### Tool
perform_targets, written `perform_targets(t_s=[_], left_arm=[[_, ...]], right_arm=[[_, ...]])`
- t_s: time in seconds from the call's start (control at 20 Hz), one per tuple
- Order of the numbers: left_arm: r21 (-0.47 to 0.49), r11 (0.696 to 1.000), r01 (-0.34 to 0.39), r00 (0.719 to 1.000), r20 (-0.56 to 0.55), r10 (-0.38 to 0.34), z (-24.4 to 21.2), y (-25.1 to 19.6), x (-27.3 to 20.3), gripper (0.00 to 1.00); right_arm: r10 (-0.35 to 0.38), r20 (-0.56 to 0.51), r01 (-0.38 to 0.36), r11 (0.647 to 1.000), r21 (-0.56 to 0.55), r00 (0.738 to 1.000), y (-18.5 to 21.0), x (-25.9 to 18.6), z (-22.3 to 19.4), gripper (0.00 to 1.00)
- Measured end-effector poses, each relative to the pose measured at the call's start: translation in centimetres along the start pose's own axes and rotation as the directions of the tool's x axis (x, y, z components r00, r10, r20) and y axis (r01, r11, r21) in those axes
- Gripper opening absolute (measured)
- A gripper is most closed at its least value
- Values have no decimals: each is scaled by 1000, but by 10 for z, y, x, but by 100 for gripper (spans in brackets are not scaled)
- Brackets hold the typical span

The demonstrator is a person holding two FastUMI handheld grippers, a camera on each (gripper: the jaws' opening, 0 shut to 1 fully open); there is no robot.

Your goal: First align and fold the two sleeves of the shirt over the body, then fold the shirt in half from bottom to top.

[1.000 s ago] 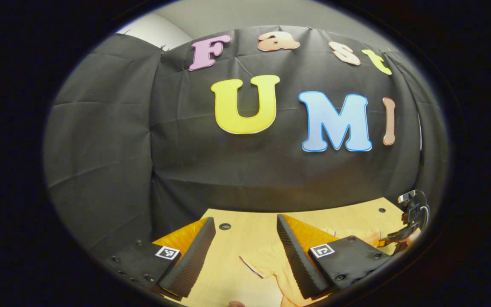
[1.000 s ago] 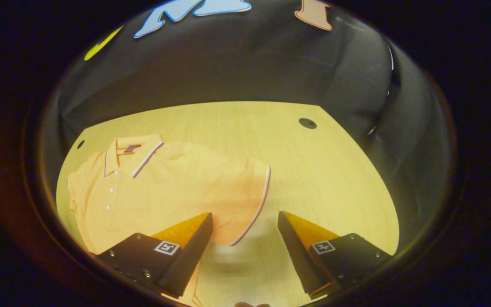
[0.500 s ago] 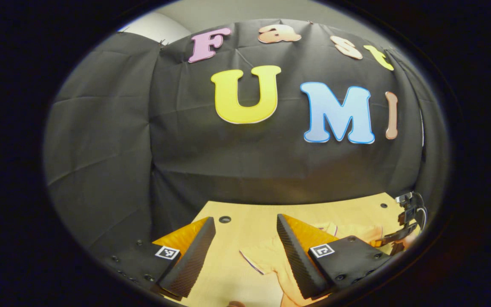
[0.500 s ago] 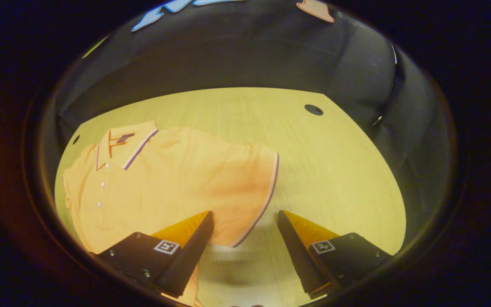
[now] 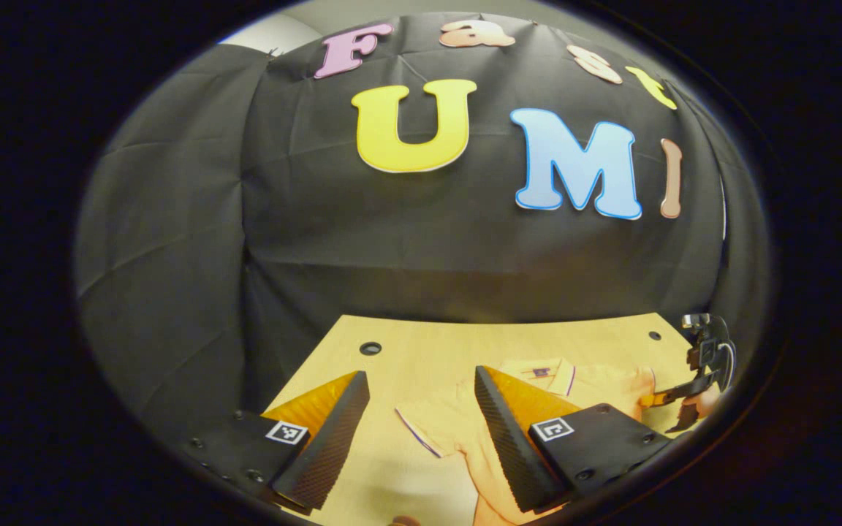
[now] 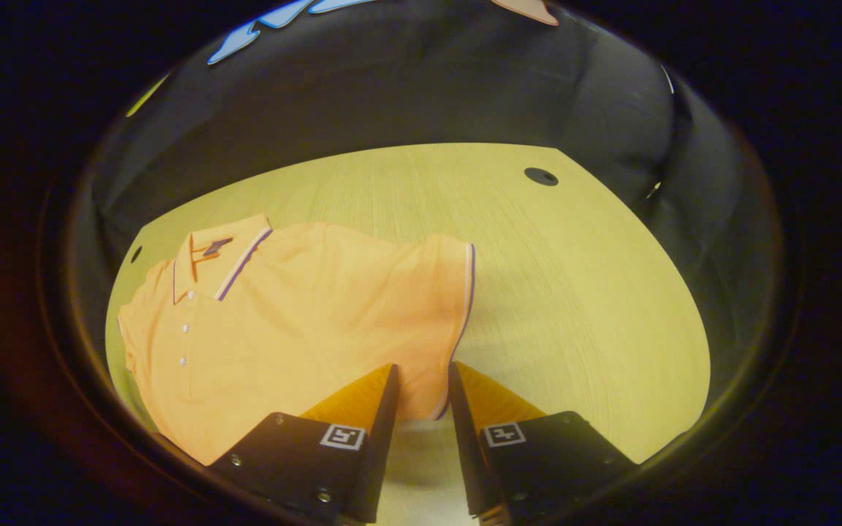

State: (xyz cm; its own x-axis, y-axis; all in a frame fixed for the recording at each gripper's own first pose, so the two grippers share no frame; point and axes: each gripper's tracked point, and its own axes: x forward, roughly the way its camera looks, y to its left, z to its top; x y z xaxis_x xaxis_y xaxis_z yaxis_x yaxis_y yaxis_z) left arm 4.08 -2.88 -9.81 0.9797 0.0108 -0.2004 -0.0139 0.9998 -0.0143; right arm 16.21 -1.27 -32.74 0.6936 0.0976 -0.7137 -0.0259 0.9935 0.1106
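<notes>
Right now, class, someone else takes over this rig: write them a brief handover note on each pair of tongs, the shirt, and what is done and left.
Right tongs: fingers narrowed around the trimmed cuff of the shirt's right sleeve; whether they pinch it yet cannot be told.
Left tongs: open, hanging over the left sleeve, holding nothing.
Orange polo shirt: lies flat and buttoned on the wooden table, collar toward the far edge, both sleeves spread out.
Done: nothing folded.
Left: fold both sleeves over the body, then fold bottom to top.
</notes>
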Motion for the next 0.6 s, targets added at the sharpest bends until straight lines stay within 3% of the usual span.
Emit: perform_targets(t_s=[0.05, 0.1, 0.15, 0.2, 0.6], left_arm=[[-2, 1000, 2, 1000, -15, -2, -7, 0, 5, 94], [-3, 1000, 2, 1000, -27, -2, -12, 0, 10, 94], [0, 1000, -2, 999, -40, 2, -17, 0, 15, 94], [2, 1000, -5, 999, -54, 5, -25, -1, 22, 94], [-19, 1000, 0, 981, -192, -4, -83, 1, 64, 94]], right_arm=[[-1, -11, 1, 1000, 10, 1000, 2, 1, -1, 45], [-3, -7, 3, 1000, 16, 1000, 3, 2, 1, 17], [-6, -12, 6, 1000, 10, 1000, 5, 4, 1, 17], [-10, -15, 10, 1000, 1, 1000, 7, 2, 1, 4], [34, 42, -31, 996, -79, 999, 41, -17, 26, 4]])
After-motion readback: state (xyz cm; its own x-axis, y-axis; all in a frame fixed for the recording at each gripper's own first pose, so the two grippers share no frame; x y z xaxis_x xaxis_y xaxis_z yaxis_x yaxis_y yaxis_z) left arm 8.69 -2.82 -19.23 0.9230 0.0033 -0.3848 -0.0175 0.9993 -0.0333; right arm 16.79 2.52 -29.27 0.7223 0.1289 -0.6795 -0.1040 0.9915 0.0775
